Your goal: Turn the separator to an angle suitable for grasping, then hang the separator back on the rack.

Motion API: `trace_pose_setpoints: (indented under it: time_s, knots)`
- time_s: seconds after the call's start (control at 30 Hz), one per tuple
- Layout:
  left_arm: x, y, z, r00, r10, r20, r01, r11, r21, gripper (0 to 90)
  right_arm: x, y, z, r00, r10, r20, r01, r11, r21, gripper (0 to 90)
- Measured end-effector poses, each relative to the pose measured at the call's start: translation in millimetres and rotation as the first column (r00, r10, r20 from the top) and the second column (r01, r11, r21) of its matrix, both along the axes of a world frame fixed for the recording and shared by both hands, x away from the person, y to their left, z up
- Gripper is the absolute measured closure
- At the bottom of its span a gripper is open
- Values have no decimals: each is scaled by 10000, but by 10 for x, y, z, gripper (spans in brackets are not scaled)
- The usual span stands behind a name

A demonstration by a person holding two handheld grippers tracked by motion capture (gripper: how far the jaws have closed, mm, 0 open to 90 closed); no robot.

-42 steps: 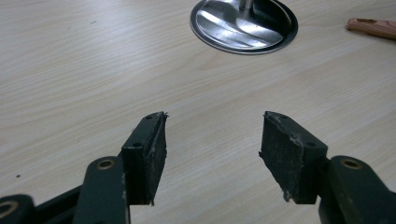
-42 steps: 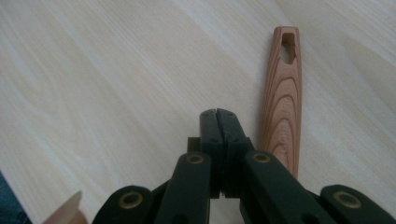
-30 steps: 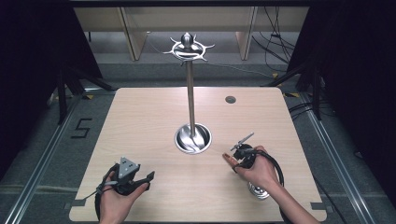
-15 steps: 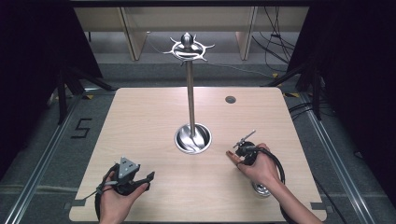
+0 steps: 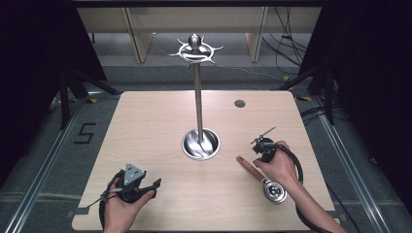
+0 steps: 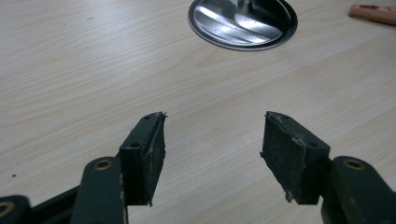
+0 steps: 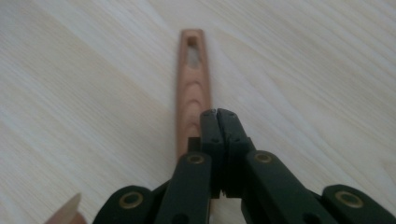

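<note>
The right tongs [image 7: 219,114] hang pressed together and empty just above the wooden handle [image 7: 191,88] of a utensil lying flat on the counter [image 5: 145,126], apparently lining up a grasp, while the left tongs [image 6: 212,149] rest wide apart, holding nothing, near the rack's steel base [image 5: 200,144].

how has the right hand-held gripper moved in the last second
Yes. The right hand-held gripper has shifted slightly right, away from the stand's round base, exposing the wooden handle on the table.

table [image 5: 160,126]: pale matt wood grain | stand [image 5: 198,107]: shiny polished metal | handle [image 7: 191,88]: smooth reddish wood | left claw [image 6: 212,144] pads [image 6: 152,154]: black, scuffed, matt
</note>
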State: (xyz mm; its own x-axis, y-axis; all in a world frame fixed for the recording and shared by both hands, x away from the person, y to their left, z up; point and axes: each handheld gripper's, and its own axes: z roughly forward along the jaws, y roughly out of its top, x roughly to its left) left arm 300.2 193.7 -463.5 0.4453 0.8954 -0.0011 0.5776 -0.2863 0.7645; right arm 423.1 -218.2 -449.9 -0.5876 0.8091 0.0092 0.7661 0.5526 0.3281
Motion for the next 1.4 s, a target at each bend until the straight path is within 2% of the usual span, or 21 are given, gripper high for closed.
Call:
trace_pose_setpoints:
  time_s: [0.03,0.07,0.2,0.23,0.27,0.33,0.53,0.67,0.7,0.73,0.8,0.87,0.9,0.97,1.0,1.07,1.1,1.13,1.17,1.2,1.4]
  knots:
    - [2,-1,-3,10000,15,11,-15,10000,-52,386,8,-31,-15,10000,6,63,-3,9989,-476,900]
    - [3,1,-5,10000,17,-2,-17,10000,-49,386,-1,-80,-49,9988,-240,-416,201,9956,-915,900]
    - [4,-5,-7,10000,22,-20,-22,9999,-109,386,-43,-162,-96,9947,-411,-941,276,9896,-1410,900]
    - [2,-11,-4,10000,65,32,-64,9999,-120,386,-67,-237,-116,9938,-251,-1085,76,9873,-1588,900]
    - [2,-30,-9,9998,191,104,-187,9992,-347,386,-82,-285,-126,9928,-209,-1179,2,9850,-1726,900]
    - [6,-24,-12,9998,174,32,-173,9993,-332,386,-120,-354,-155,9890,-256,-1458,18,9869,-1615,900]
    - [11,-28,-15,9999,127,79,-125,9993,-349,386,-200,-426,-181,9840,-316,-1755,38,9876,-1568,900]
    - [11,-29,-19,9998,174,19,-173,9992,-372,386,-260,-398,-183,9785,-144,-2057,-162,9891,-1461,900]
    - [12,-33,-18,9998,170,68,-167,9989,-439,386,-282,-383,-179,9780,-131,-2084,-136,9920,-1258,900]
    - [18,-19,-17,9998,188,-17,-189,9996,-208,386,-316,-347,-164,9735,13,-2287,-281,9931,-1141,900]
    - [17,-26,-17,9999,150,35,-149,9993,-328,386,-347,-315,-166,9705,145,-2407,-391,9944,-978,900]
    - [15,-27,-14,9999,78,74,-75,9994,-352,386,-351,-302,-157,9709,256,-2382,-466,9955,-828,900]
    - [15,-15,-6,10000,-20,32,21,9998,-172,386,-351,-302,-157,9709,256,-2382,-466,9955,-828,900]
    - [20,-14,-4,10000,-28,20,28,9998,-202,385,-340,-306,-118,9791,-49,-2032,-77,9981,-611,894]
    - [24,3,5,9998,-163,-124,163,9999,-4,384,-324,-321,-71,9835,-343,-1778,276,9988,-402,851]
    - [23,1,9,9998,-100,-148,101,9999,78,381,-314,-329,-46,9843,-403,-1720,354,9989,-312,829]
    - [30,-19,-10,9999,155,-54,-156,9996,-238,374,-300,-331,-19,9838,-672,-1662,636,9976,-270,794]
    - [30,-19,-10,9999,155,-54,-156,9996,-238,369,-300,-331,-19,9838,-672,-1662,636,9976,-270,794]
    - [31,-22,-17,9999,153,-53,-155,9992,-368,365,-299,-303,-14,9815,-883,-1700,906,9959,56,753]
    - [24,-17,-14,9999,110,-115,-114,9994,-328,361,-277,-304,-1,9834,-777,-1639,758,9970,-177,734]
    - [3,-24,-6,9999,152,9,-151,9983,-570,357,-212,-153,55,9836,-1050,-1468,1057,9944,-30,624]
